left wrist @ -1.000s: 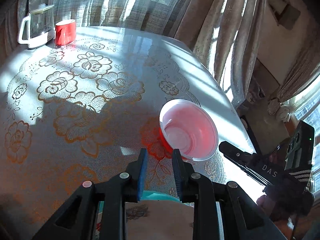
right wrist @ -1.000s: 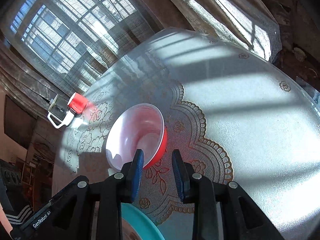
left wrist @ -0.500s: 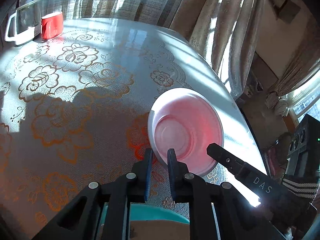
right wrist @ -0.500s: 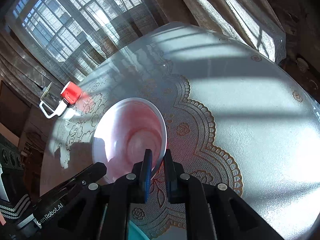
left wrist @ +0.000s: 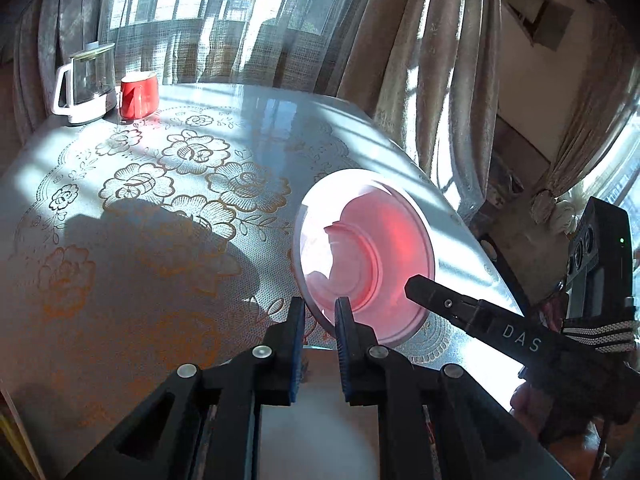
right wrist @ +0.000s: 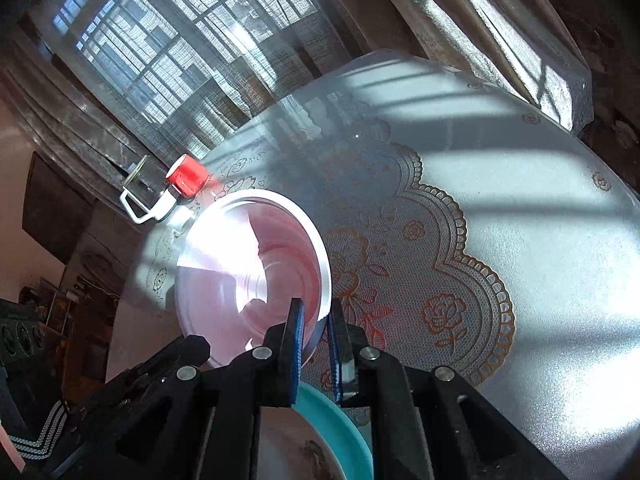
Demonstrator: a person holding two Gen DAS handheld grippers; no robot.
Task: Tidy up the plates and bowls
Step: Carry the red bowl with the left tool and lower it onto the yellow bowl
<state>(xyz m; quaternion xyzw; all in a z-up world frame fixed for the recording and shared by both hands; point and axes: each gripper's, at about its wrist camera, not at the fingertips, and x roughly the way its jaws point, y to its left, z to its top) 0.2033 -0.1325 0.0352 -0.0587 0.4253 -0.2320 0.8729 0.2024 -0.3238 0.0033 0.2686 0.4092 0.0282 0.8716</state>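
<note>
Left wrist view: both the left gripper and right gripper have just closed, pinching the bowl rim, now tilted off the table above the teal plate, ready for stacking.

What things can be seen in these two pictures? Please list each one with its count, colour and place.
bowl: one, pink-white inside, red outside, tilted, rim pinched by both grippers.
plate: one, teal rim, pale patterned centre, near table edge under the grippers.
mug: one, red, far corner of table.
glass jug: one, clear with white handle and base, beside the mug.
tablecloth: one, pale with gold flower lace, covering the table.
curtains: beige, with a sheer one, along the windows.
left gripper: one, black with blue pads, shut on the bowl's rim.
right gripper: one, black with blue pads, shut on the opposite rim.
</note>
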